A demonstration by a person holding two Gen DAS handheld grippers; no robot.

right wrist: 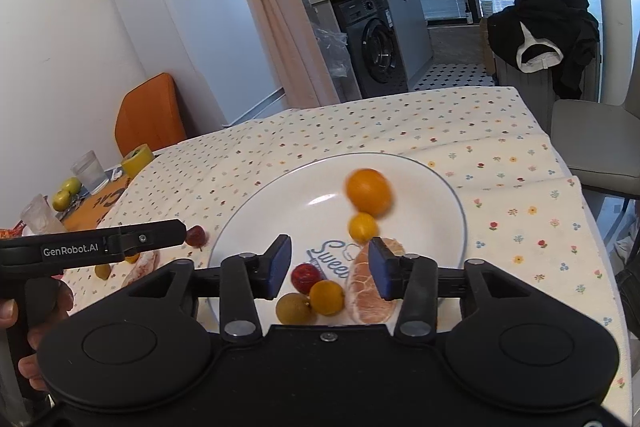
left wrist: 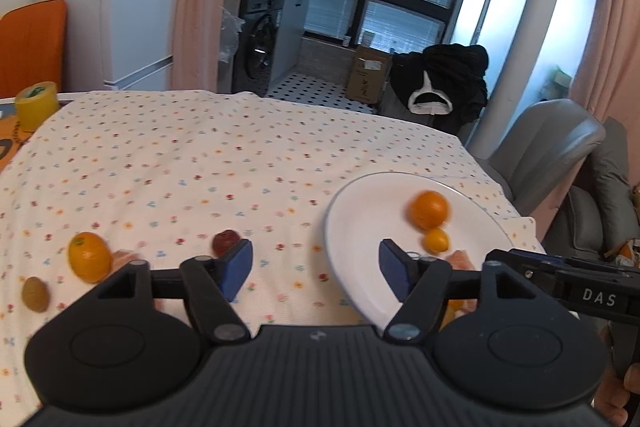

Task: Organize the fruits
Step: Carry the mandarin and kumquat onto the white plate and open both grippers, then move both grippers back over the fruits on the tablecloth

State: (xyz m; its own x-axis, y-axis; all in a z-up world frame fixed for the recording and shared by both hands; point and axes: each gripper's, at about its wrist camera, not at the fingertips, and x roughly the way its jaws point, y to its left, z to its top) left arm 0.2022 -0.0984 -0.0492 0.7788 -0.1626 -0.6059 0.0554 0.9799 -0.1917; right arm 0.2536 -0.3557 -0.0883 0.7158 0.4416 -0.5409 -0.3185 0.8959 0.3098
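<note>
Right wrist view — orange [right wrist: 368,191] on plate [right wrist: 256,211], beyond parted jaws.

Flowered tablecloth [left wrist: 200,163] carries a white plate [right wrist: 280,195] and loose fruit.

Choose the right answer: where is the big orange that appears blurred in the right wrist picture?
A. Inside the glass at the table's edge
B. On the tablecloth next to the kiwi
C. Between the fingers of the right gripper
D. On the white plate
D. The blurred big orange lies on the white plate, just beyond a smaller yellow-orange fruit, and the right gripper is open with nothing between its fingers.
</note>
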